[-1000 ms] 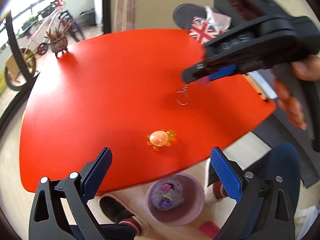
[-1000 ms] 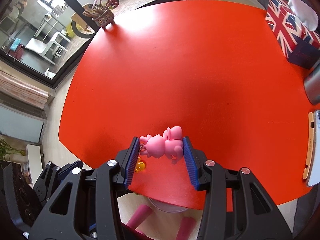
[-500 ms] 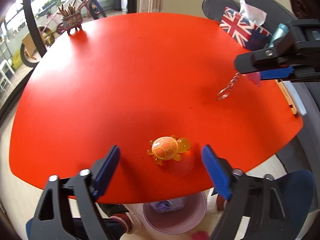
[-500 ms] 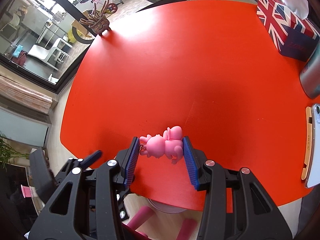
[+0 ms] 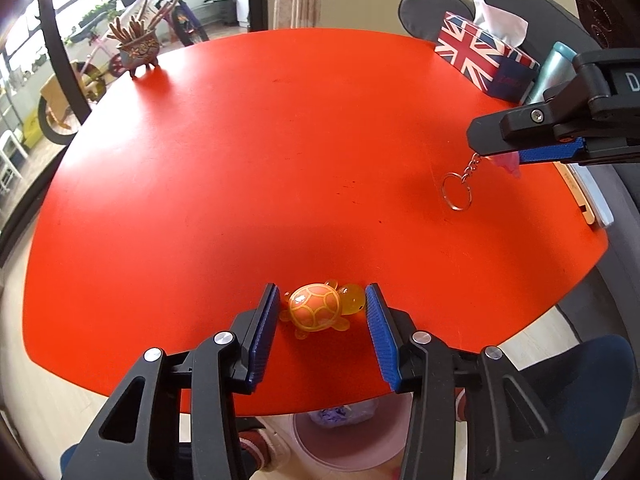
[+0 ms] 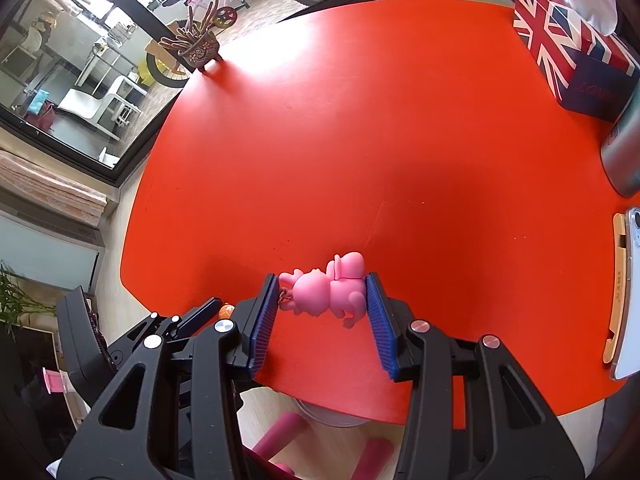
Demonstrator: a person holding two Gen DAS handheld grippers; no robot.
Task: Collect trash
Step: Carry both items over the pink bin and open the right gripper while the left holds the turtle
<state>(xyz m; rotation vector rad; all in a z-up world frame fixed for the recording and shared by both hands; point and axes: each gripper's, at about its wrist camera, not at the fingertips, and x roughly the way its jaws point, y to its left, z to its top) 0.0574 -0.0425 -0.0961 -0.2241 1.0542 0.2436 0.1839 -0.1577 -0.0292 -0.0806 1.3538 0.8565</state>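
Note:
An orange toy turtle (image 5: pixel 316 310) lies on the red table (image 5: pixel 280 140) near its front edge. My left gripper (image 5: pixel 322 286) straddles the turtle and its jaws are closing; the blue pads (image 5: pixel 266 328) stand right at its flipper and head, and I see no squeeze. My right gripper (image 6: pixel 322 278) is shut on a pink pig keychain (image 6: pixel 328 292), held just above the table. In the left wrist view the right gripper (image 5: pixel 484 138) hovers at the right, and the pig's key ring (image 5: pixel 456 192) dangles on its chain below it. A pink bin (image 5: pixel 340 440) sits on the floor under the table's front edge.
A Union Jack tissue box (image 5: pixel 480 60) and a grey-blue bottle (image 6: pixel 624 152) stand at the far right. A phone on a wooden stand (image 6: pixel 628 292) lies at the right edge. A small plant pot (image 5: pixel 138 50) is at the far left corner.
My left gripper came down and forward over the turtle, and its jaws went from wide open to close around it. The right gripper kept hold of the pig and barely moved.

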